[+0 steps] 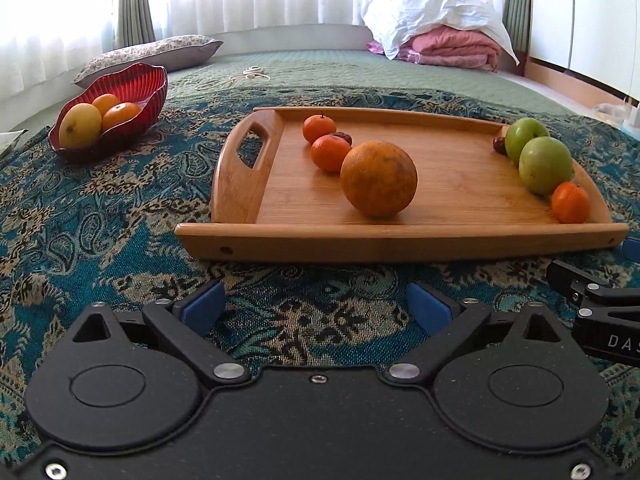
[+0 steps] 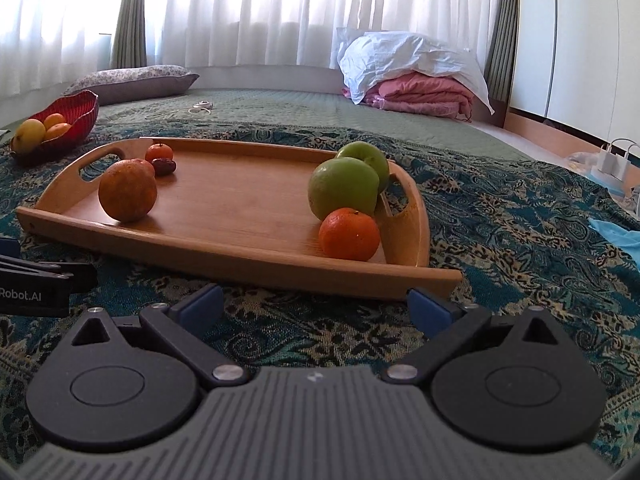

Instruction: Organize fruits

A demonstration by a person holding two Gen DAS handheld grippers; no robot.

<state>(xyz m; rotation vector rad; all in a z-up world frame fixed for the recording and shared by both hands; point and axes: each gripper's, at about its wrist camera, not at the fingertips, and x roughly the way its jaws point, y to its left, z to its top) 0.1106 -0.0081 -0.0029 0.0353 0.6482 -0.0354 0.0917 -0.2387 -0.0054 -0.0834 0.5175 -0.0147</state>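
Note:
A wooden tray (image 1: 400, 236) (image 2: 240, 248) lies on a patterned cloth. On it are a big orange (image 1: 378, 178) (image 2: 127, 191), small mandarins (image 1: 330, 153) (image 2: 349, 233), two green apples (image 1: 545, 165) (image 2: 344, 189) and dark red dates (image 1: 343, 137) (image 2: 164, 167). A red ribbed bowl (image 1: 132, 88) (image 2: 80, 114) at the far left holds a yellow fruit and two oranges. My left gripper (image 1: 316, 308) is open and empty, just short of the tray's near edge. My right gripper (image 2: 316, 310) is open and empty, near the tray's right corner.
A flowered pillow (image 1: 152, 54) lies behind the bowl. Folded pink and white bedding (image 1: 444, 36) sits at the back right. A white cable (image 1: 244, 77) lies on the green quilt. White chargers (image 2: 614, 160) stand at the far right.

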